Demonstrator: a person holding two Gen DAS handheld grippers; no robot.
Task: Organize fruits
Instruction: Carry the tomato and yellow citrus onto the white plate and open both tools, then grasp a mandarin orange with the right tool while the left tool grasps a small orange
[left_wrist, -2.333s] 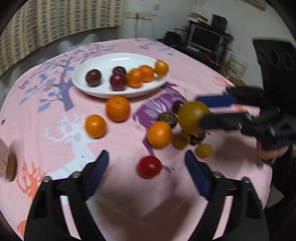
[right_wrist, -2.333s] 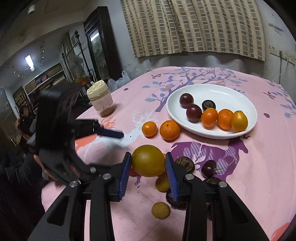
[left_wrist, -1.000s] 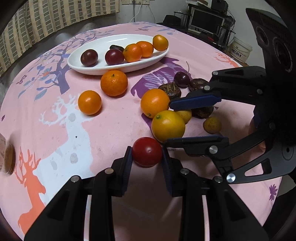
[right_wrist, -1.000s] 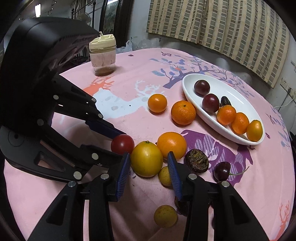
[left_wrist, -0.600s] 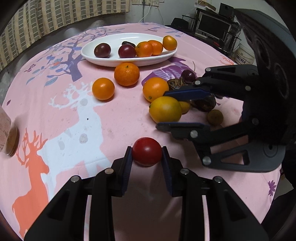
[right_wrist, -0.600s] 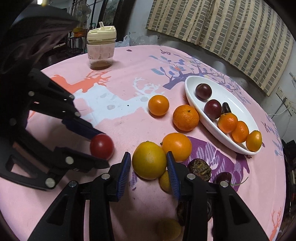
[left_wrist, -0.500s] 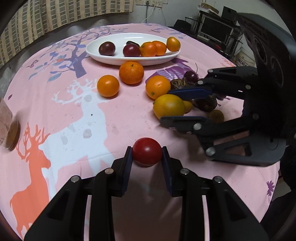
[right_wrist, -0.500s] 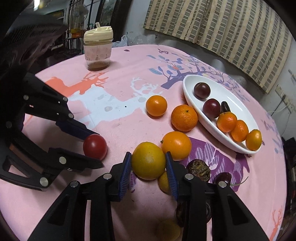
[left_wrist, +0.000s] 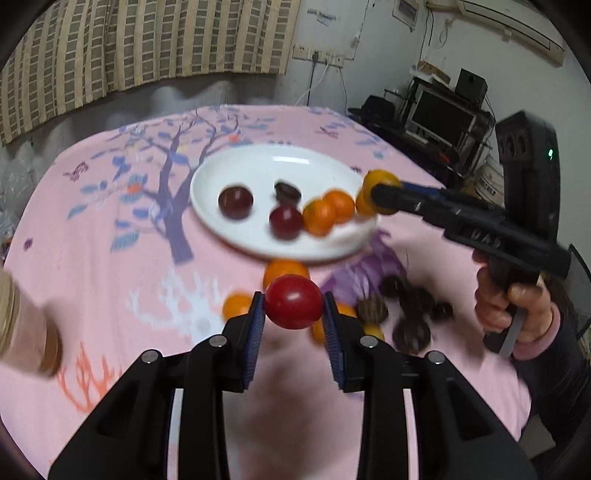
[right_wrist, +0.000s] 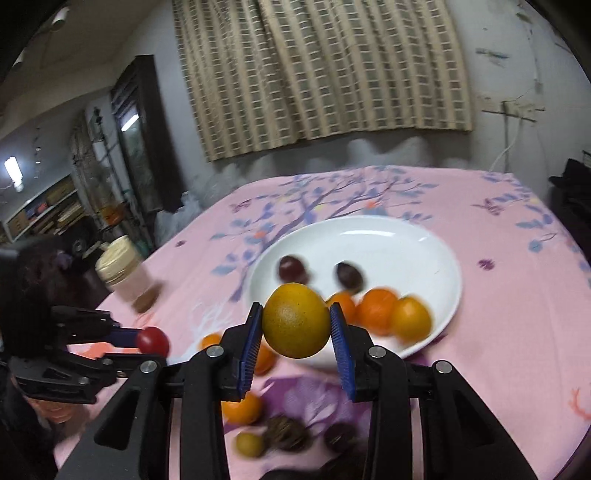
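Note:
My left gripper (left_wrist: 293, 314) is shut on a red tomato (left_wrist: 293, 301) and holds it above the pink tablecloth, short of the white plate (left_wrist: 236, 166). My right gripper (right_wrist: 295, 332) is shut on a yellow-green citrus fruit (right_wrist: 295, 319) and holds it in the air at the plate's (right_wrist: 388, 236) near edge. In the left wrist view the right gripper (left_wrist: 380, 199) with its fruit (left_wrist: 376, 184) is at the plate's right rim. The plate holds dark plums (left_wrist: 235, 202) and several orange fruits (left_wrist: 327, 212).
Loose oranges (right_wrist: 242, 408) and dark round fruits (left_wrist: 410, 332) lie on the cloth in front of the plate. A lidded jar (right_wrist: 125, 277) stands at the table's left side. The left gripper with the tomato (right_wrist: 151, 341) shows at the left of the right wrist view.
Both grippers have risen from the table with their fruits and moved towards the plate. The right gripper's fruit now hangs at the plate's rim.

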